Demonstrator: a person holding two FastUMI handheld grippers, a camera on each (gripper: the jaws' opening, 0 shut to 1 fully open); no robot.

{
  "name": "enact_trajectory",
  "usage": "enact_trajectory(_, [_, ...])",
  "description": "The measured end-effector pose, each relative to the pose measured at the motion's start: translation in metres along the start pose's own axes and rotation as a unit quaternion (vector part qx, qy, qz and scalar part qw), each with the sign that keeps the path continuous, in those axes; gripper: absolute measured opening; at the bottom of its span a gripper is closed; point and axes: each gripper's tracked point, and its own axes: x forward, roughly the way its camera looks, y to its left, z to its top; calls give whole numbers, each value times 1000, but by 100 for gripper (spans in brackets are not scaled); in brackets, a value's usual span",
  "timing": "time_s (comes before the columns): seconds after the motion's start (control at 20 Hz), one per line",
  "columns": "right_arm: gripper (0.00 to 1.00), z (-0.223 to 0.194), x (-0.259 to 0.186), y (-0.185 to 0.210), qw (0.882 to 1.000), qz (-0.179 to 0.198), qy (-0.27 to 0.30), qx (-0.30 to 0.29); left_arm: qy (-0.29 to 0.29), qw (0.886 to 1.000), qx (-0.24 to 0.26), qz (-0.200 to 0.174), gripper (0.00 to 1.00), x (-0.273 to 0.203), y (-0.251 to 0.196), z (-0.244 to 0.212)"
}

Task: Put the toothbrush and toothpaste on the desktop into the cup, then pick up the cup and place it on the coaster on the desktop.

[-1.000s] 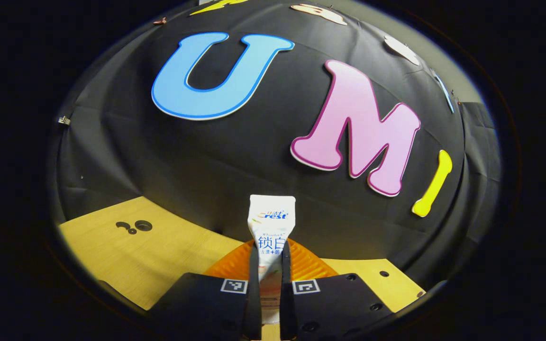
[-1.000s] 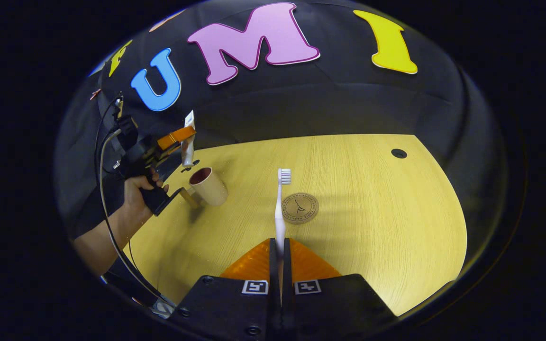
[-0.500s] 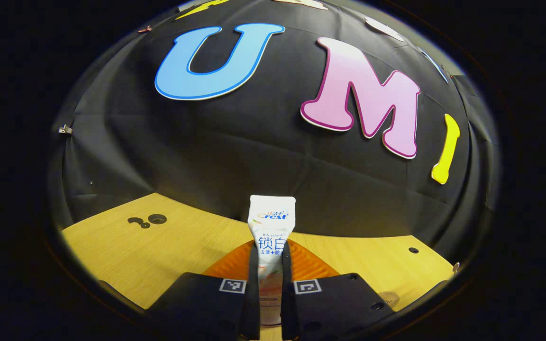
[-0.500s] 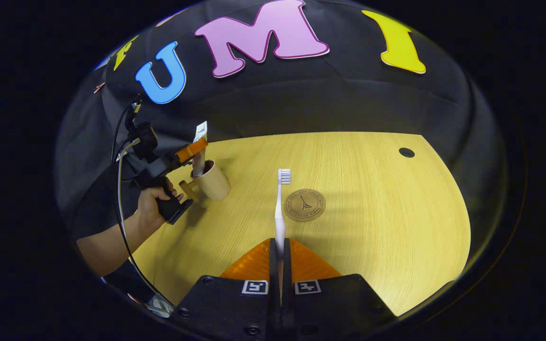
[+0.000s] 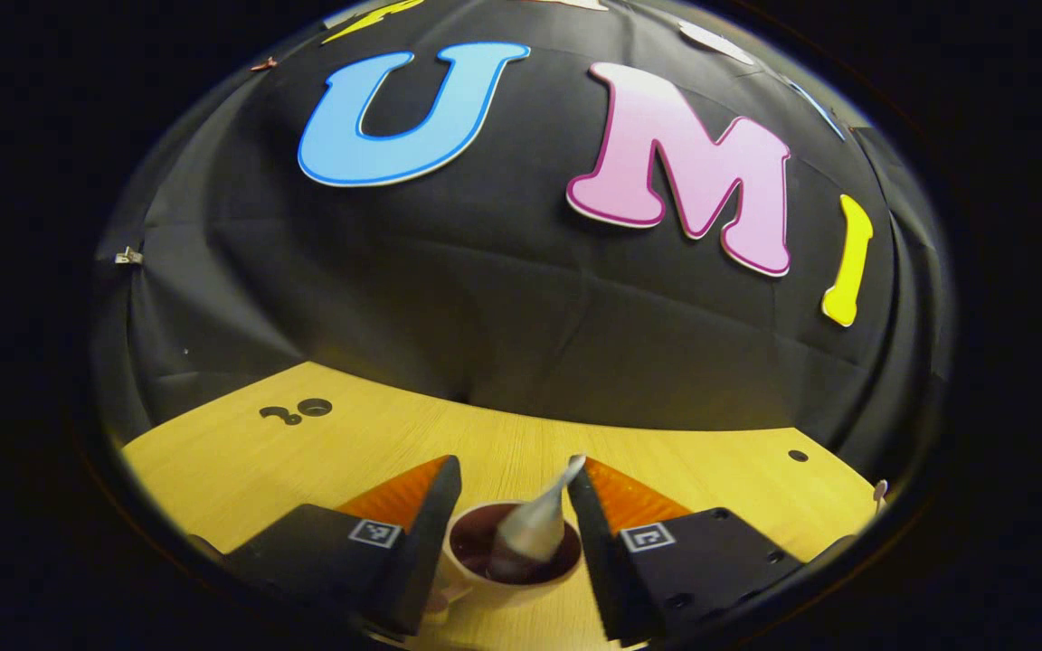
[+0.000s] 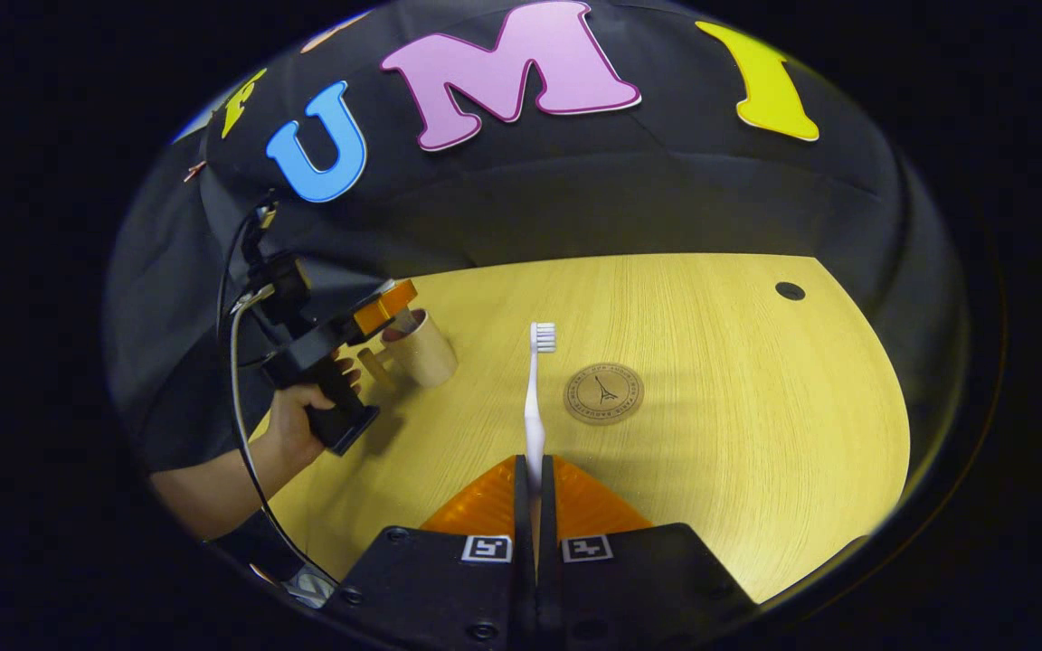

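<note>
Between the left gripper's [image 5: 507, 506] spread fingers, the white toothpaste tube [image 5: 530, 529] sits released in the beige cup [image 5: 512, 565]; next, the right gripper [image 6: 535, 479], clenching the white toothbrush [image 6: 535, 398], should carry it there.

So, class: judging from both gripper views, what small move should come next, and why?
Probably carry the right gripper toward the cup. It is shut on the toothbrush, which is not yet in the cup, while the toothpaste already sits inside, between the open left gripper fingers.
</note>
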Motion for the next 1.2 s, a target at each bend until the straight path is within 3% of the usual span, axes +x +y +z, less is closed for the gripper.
enact_trajectory(0.15, [5, 14, 5, 8, 1000, 7, -14, 1, -4, 1000, 1, 17, 100, -57, 9, 6])
enact_trajectory(0.35, [5, 52, 26, 28, 998, 29, -47, -5, 28, 999, -6, 35, 98, -145, 15, -9])
enact_trajectory(0.6, [5, 108, 56, 67, 994, 60, -95, -9, 81, 993, -78, 39, 98, -228, 2, -46])
enact_trajectory(0.7, [6, 123, 67, 80, 992, 70, -107, -18, 96, 992, -81, 26, 98, -246, -6, -60])
enact_trajectory(1.2, [5, 167, 125, 144, 979, 110, -170, -9, 91, 991, -77, 54, 98, -265, 15, -62])
